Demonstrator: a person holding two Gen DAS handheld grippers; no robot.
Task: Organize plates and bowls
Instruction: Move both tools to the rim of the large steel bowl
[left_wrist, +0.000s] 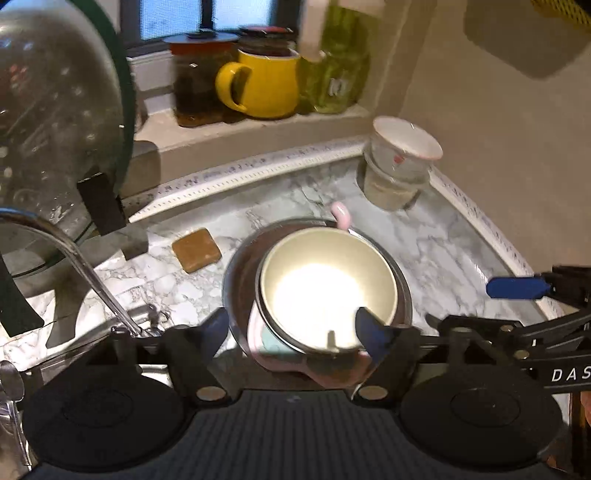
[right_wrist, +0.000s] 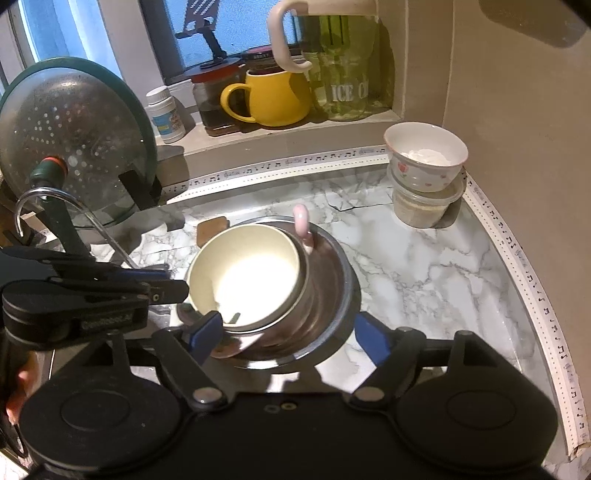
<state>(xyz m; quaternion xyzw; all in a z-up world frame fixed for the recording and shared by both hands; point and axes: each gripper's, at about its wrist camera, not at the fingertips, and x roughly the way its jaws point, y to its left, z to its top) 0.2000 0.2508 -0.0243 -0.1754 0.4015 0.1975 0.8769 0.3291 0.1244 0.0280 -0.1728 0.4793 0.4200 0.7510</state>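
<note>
Both grippers, left (left_wrist: 295, 332) and right (right_wrist: 291, 334), are hanging spread-jawed, empty, over the cream bowl (right_wrist: 245, 275), which is nesting inside a steel bowl (right_wrist: 325, 295) on the marble counter (right_wrist: 424, 266). Glare is hiding the bowl's bottom. Open counter is stretching rightward to the stacked floral bowl (right_wrist: 426, 160).

A cream bowl (right_wrist: 245, 275) sits upright in front of me, nested inside a wider steel bowl (right_wrist: 325, 295) that rests on the marble worktop (right_wrist: 424, 266). Its inside is bare and glares under the light. Something pink (right_wrist: 303, 229) pokes up between the two rims at twelve o'clock. At two o'clock, near the corner, a floral bowl (right_wrist: 424, 158) is stacked on a lidded tub (right_wrist: 424, 208).
</note>
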